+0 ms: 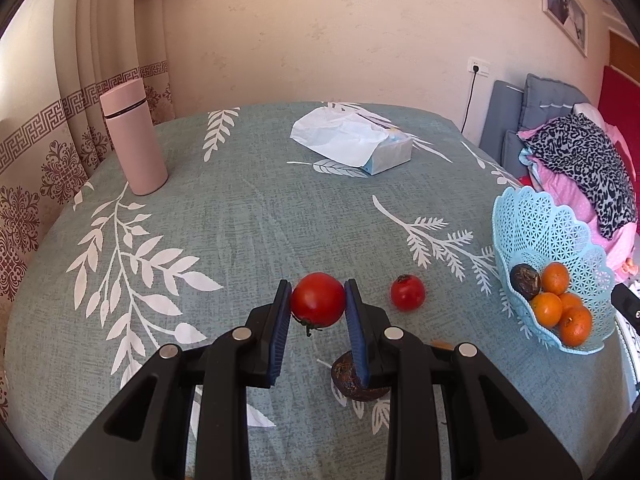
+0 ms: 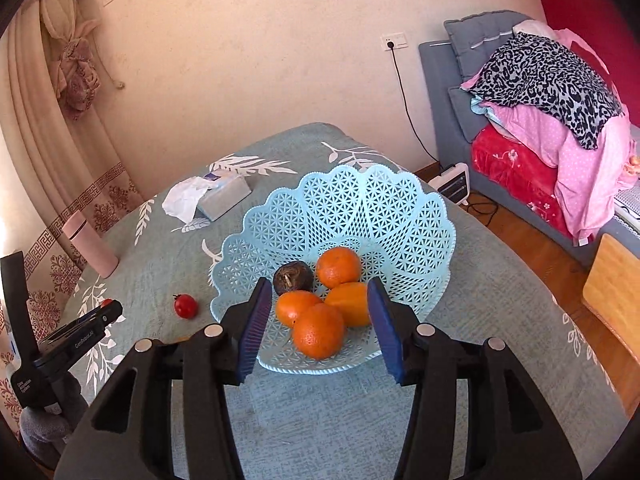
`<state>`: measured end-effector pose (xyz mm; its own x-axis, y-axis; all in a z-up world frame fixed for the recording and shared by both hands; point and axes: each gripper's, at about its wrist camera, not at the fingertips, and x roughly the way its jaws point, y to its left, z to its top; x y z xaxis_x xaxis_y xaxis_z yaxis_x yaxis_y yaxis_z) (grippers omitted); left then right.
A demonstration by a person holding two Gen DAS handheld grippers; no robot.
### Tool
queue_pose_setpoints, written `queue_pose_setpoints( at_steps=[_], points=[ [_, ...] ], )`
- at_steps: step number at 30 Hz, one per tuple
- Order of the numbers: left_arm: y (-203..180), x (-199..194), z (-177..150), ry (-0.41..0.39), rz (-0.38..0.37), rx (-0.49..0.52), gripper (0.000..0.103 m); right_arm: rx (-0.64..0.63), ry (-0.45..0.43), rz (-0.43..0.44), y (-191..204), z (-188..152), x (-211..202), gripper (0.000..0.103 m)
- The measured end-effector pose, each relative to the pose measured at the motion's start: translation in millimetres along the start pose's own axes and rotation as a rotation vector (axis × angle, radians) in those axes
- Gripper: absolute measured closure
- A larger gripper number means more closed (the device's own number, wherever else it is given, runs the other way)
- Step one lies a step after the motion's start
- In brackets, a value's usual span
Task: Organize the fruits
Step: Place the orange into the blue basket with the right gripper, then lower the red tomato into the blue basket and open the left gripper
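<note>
The left gripper (image 1: 318, 300) is clenched on a large tomato (image 1: 318, 299), its blue pads pressing both sides, lifted above the counter (image 1: 240, 220); a dark brown fruit (image 1: 352, 380) lies on the cloth under its right finger; a small tomato (image 1: 407, 292) sits just beside, toward the blue basket (image 1: 536, 232). The right gripper (image 2: 316, 320) hangs released over that basket, nothing between its pads; four oranges (image 2: 318, 336) and another dark fruit (image 2: 293, 277) lie inside.

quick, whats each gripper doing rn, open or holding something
left gripper: closed on the large tomato.
right gripper: open, holding nothing, above the blue basket.
</note>
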<state>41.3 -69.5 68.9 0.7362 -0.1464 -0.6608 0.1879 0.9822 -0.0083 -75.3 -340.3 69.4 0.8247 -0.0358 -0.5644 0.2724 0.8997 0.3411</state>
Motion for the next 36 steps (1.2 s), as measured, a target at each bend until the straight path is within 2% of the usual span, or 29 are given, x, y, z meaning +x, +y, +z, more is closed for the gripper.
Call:
queue_pose_setpoints(
  at_steps=[11,18,28,29,31,32,33,36],
  points=[
    [-41.2,-5.3,4.4,0.004,-0.078,0.08,0.076,-0.052,-0.086,-0.112,-7.5,-10.7,-12.7,0.052],
    [-86.3,-3.9,8.7,0.029,-0.216,0.138,0.076,-0.029,-0.087,-0.115,-15.8,-14.3,-10.6,0.051],
    [-142.2,5.4,10.1,0.019,-0.307,0.227,0.076,-0.002,-0.095,-0.11,-23.6,-8.9,-13.0,0.051],
    [-145.1,5.5,10.4,0.011,-0.319,0.229,0.075,0.0,-0.094,-0.11,-23.7,-8.4,-12.9,0.051],
    [-148.0,5.0,10.8,-0.001,-0.331,0.23,0.064,0.0,-0.094,-0.11,-24.0,-8.3,-12.9,0.051],
    [-148.2,4.0,10.9,-0.008,-0.331,0.227,0.046,0.0,-0.093,-0.11,-24.0,-8.3,-12.9,0.051],
    [-147.0,2.5,10.7,-0.021,-0.327,0.223,0.042,0.0,-0.093,-0.109,-24.0,-8.3,-12.9,0.051],
    [-140.5,2.4,11.0,-0.02,-0.315,0.22,0.042,0.003,-0.093,-0.109,-23.5,-8.3,-12.2,0.051]
  ],
)
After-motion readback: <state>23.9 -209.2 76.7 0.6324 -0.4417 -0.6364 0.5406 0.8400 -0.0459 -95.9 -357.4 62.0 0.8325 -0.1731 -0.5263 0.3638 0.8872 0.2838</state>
